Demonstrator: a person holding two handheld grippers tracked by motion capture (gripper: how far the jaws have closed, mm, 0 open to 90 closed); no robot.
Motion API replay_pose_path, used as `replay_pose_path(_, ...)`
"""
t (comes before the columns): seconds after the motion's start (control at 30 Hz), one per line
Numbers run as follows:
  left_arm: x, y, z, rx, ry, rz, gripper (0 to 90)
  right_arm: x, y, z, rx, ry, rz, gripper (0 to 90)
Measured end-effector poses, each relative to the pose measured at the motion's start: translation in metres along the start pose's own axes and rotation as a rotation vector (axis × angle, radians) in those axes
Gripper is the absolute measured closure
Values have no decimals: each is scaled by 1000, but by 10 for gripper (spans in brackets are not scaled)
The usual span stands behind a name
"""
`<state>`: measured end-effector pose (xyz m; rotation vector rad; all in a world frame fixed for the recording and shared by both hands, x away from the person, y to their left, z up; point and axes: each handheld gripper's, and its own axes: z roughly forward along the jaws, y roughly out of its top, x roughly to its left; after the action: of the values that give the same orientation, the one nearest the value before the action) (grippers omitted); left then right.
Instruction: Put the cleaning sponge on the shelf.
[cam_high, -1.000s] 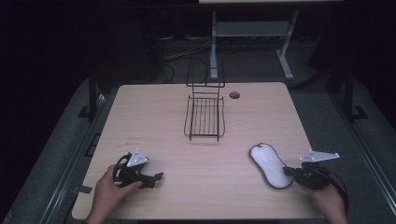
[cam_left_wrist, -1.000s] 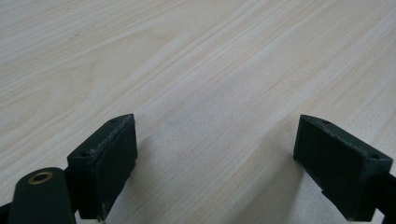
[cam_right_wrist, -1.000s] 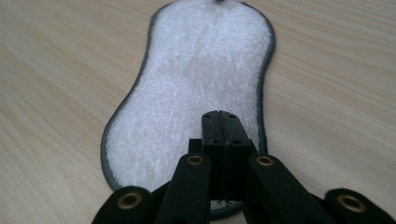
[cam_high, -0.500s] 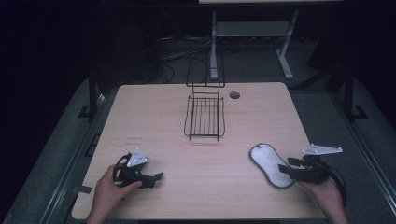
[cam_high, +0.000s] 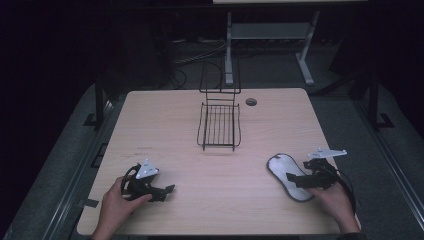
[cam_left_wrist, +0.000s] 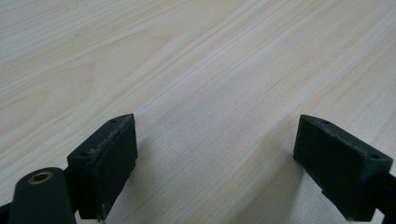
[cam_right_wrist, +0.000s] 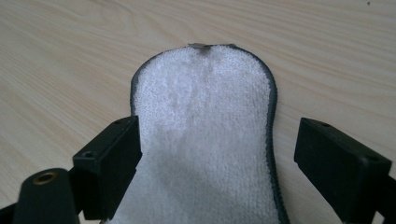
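Two claws are working at the near edge of the table (cam_high: 165, 120), one in each of the person's hands. The left claw (cam_high: 167, 190) is lying low over bare wood at the near left, and in the left gripper view its black jaws are standing wide apart with only pale woodgrain between them, nothing gripped. The right claw (cam_high: 291, 177) is sitting at the near right, its jaws having just been opening; in the right gripper view they are spread wide on either side of a white terry insole (cam_right_wrist: 205, 140) and are not pressing on it. That insole is lying flat on the table, fuzzy white face up, with a dark stitched rim running round its edge and a small grey tab at its far tip. In the high view the insole (cam_high: 285, 172) is lying at the near right of the table, its near end under the right claw's jaws and its far end angling toward the table's middle. Farther out, around mid-table, a black wire rack (cam_high: 218, 127) is standing well apart from both claws, its tray empty and its tall back frame rising at the far side. A small round hole (cam_high: 251, 102) is showing in the tabletop near the far edge, just right of the rack
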<state>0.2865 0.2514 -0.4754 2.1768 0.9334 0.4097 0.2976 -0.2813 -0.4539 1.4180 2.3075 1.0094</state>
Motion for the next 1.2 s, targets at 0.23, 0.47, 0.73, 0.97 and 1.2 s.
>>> replay_pose_path(0.23, 0, 0, 0, 0, 0, 0, 127, 2, 0, 10, 27, -13, -26, 136)
replay_pose_path(0.47, 0, 0, 0, 0, 0, 1, 127, 3, 0, 15, 60, -13, -37, 135)
replay_pose_path(0.73, 0, 0, 0, 0, 0, 0, 127, 5, 1, 17, 83, 0, -32, 171)
replay_pose_path(0.97, 0, 0, 0, 0, 0, -1, 127, 4, 1, 14, 80, 27, -34, 249)
replay_pose_path(1.2, 0, 0, 0, 0, 0, 0, 127, 3, 2, 8, 47, 22, -42, 330)
